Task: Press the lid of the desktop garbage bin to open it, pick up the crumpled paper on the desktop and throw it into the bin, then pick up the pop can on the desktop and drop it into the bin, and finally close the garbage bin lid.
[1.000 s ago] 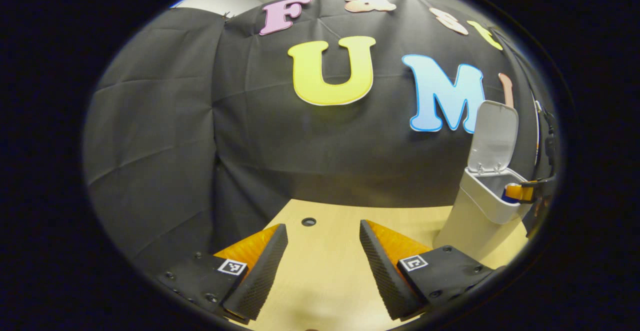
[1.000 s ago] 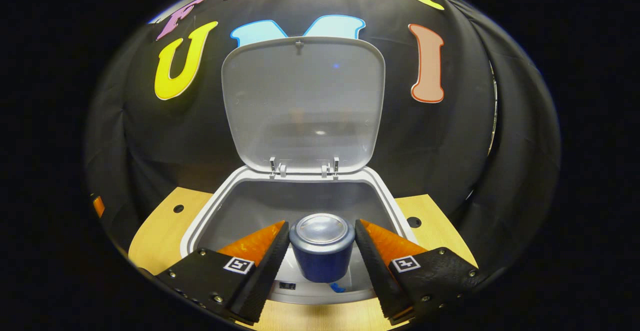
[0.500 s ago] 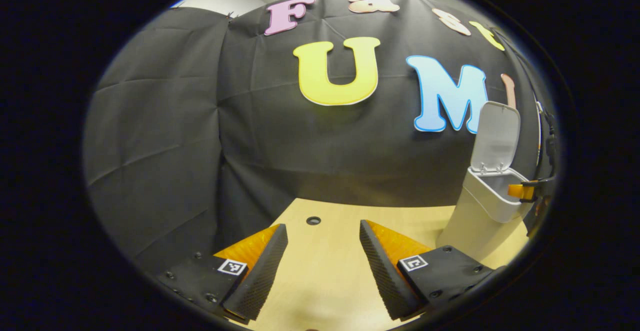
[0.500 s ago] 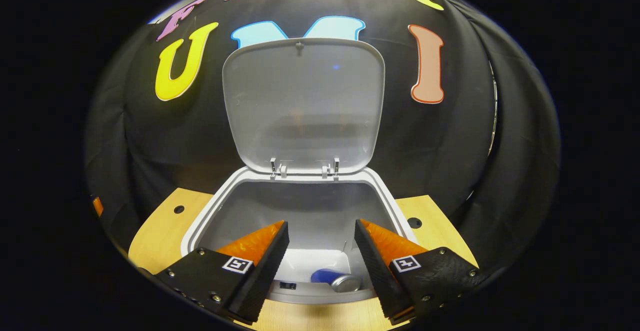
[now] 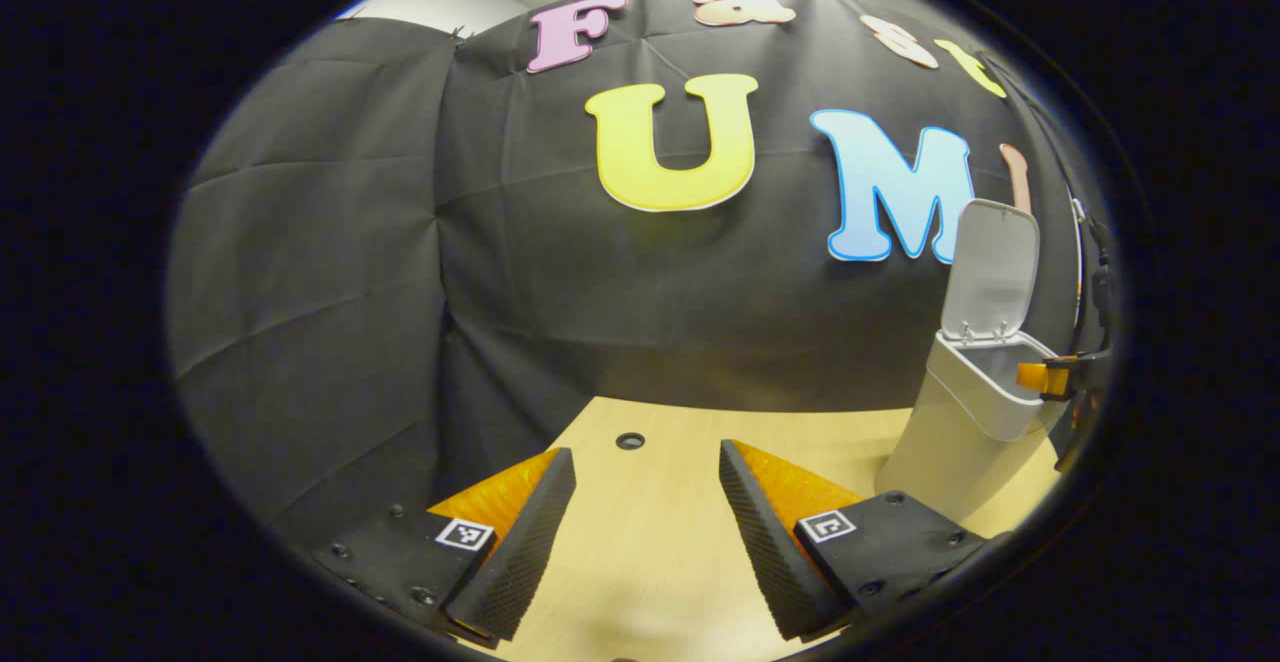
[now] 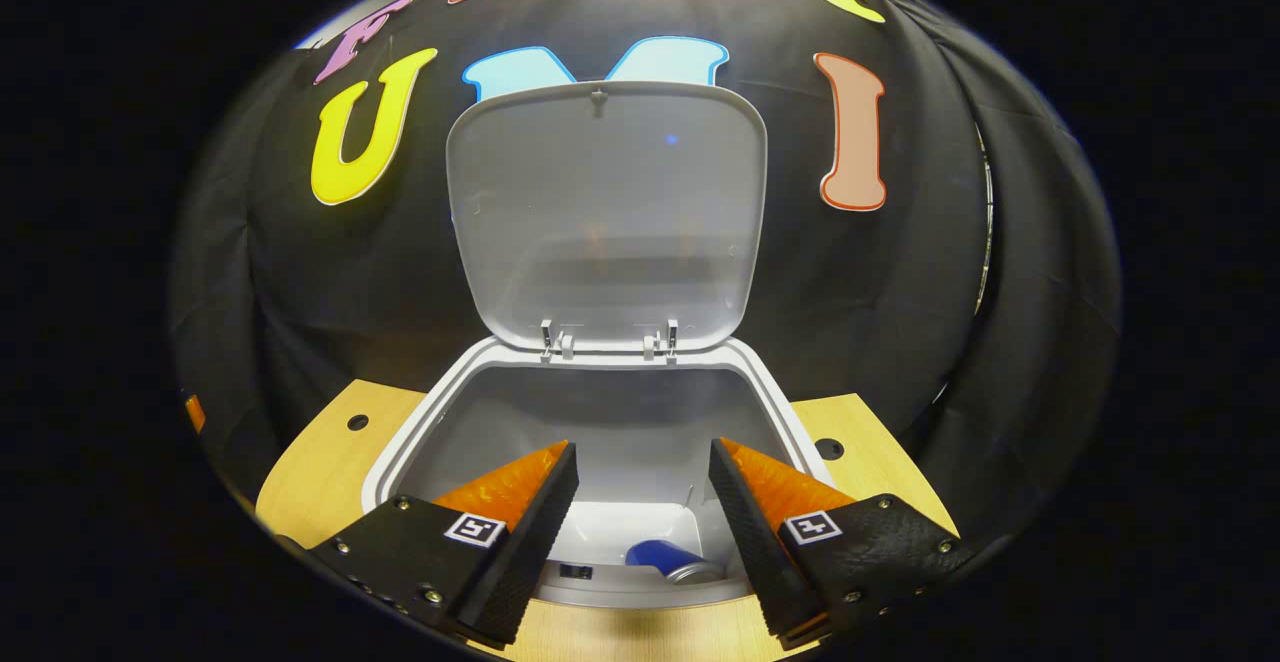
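The white garbage bin (image 6: 410, 442) stands open right in front of my right gripper (image 6: 640, 507), its lid (image 6: 606, 212) tilted up against the booth wall. The blue pop can (image 6: 665, 560) lies on its side at the bottom of the bin. My right gripper hangs open over the bin's mouth with nothing between its fingers. In the left gripper view the bin (image 5: 960, 432) stands at the far right with its lid (image 5: 995, 267) raised, and the other gripper's fingertip (image 5: 1038, 376) shows at its rim. My left gripper (image 5: 645, 522) is open over the bare wooden desktop (image 5: 650, 532). The crumpled paper is hidden from me.
The light wooden desktop (image 6: 310, 472) has round holes (image 5: 629, 440), (image 6: 357, 422), (image 6: 827, 447) near its far edge. Black cloth closes the booth behind and to both sides of the desk.
The can left my right gripper's fingers and fell into the bin, where it now lies on its side. Both grippers have barely moved.
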Demonstrator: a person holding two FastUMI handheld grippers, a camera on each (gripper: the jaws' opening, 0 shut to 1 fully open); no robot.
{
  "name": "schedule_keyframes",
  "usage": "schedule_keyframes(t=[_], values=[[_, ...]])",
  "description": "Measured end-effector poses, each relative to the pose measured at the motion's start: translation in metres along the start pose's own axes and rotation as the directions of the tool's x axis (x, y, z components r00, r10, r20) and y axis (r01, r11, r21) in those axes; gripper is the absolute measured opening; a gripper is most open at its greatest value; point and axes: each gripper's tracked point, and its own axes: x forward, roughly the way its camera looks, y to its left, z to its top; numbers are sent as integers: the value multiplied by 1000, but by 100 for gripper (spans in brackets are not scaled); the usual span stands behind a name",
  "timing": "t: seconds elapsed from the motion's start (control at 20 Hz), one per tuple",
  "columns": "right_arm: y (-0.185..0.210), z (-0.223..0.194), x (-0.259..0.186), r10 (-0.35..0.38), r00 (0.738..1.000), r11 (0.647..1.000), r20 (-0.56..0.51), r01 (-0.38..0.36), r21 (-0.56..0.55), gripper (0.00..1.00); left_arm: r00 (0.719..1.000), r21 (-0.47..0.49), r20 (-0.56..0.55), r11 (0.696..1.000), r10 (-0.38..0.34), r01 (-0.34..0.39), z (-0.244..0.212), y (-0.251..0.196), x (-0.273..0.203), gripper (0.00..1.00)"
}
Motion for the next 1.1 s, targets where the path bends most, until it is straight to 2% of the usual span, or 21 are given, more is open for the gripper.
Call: schedule_keyframes(t=[0.35,0.65,1.0,1.05,1.1], values=[[1,2,-1,17,1000,1000,13,-17,3,87,1000,13,7,1000,-7,7,2,-4,-1,95],[-4,17,-17,-9,998,1000,65,8,29,87,999,12,7,999,-35,35,4,-11,-3,95],[-12,54,-45,-33,988,999,152,30,20,87,996,10,9,996,-89,89,3,-32,-1,95],[-12,62,-49,-31,986,999,165,29,16,87,995,13,10,995,-100,100,4,-36,0,99],[-11,71,-53,-27,982,1000,184,25,14,87,994,14,11,994,-110,109,5,-39,1,99]])
